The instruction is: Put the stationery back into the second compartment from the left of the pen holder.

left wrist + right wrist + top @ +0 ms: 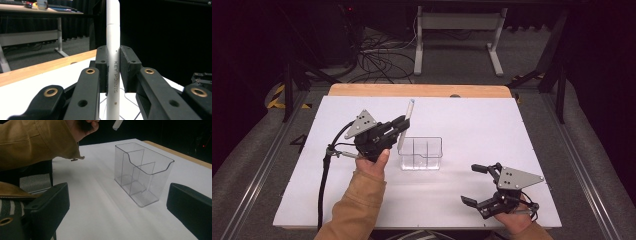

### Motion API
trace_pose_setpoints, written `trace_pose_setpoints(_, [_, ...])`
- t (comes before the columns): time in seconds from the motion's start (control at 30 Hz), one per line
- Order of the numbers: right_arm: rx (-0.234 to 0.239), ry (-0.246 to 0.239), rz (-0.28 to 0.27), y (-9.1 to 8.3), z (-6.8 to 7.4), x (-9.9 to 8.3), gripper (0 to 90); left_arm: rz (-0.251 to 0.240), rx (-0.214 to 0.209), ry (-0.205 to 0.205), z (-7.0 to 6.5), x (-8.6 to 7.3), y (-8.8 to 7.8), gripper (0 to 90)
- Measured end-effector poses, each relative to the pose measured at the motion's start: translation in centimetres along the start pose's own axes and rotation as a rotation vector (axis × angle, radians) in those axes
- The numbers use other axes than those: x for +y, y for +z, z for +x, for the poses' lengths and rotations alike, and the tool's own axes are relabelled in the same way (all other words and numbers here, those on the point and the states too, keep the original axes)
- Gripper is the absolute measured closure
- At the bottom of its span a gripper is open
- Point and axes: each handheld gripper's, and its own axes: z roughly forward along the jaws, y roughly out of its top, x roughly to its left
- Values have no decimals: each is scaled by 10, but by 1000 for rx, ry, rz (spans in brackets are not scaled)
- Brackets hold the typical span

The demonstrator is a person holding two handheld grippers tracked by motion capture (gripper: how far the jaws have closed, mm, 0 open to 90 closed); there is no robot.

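One pen tip, cropped overhead

Tan jacket sleeves are covering both forearms; black grippers, left and right, are wearing grey triangular plates, brass-ringed pivots, trailing black cables.

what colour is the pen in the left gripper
White pen, with grey lettering; clearest in the left gripper view.
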Motion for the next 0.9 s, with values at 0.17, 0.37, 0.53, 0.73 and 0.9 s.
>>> trace_pose_setpoints(0.17, [4, -1, 0, 0, 0, 0, 51, -15, -36, 8, -4, -3, 9, 781])
trace_pose_setpoints(0.37, [7, -3, -1, 0, 0, 0, 51, -22, -63, 16, -6, -7, 18, 781])
trace_pose_setpoints(0.53, [15, -3, 0, 1, 1, 0, 51, -20, -80, 9, -5, -11, 25, 781])
trace_pose_setpoints(0.73, [17, -4, 2, 2, 1, -1, 48, -20, -81, 10, -5, -15, 33, 781])
trace_pose_setpoints(0.9, [20, -4, 3, 2, 1, -1, 47, -31, -86, 9, -8, -19, 39, 781])
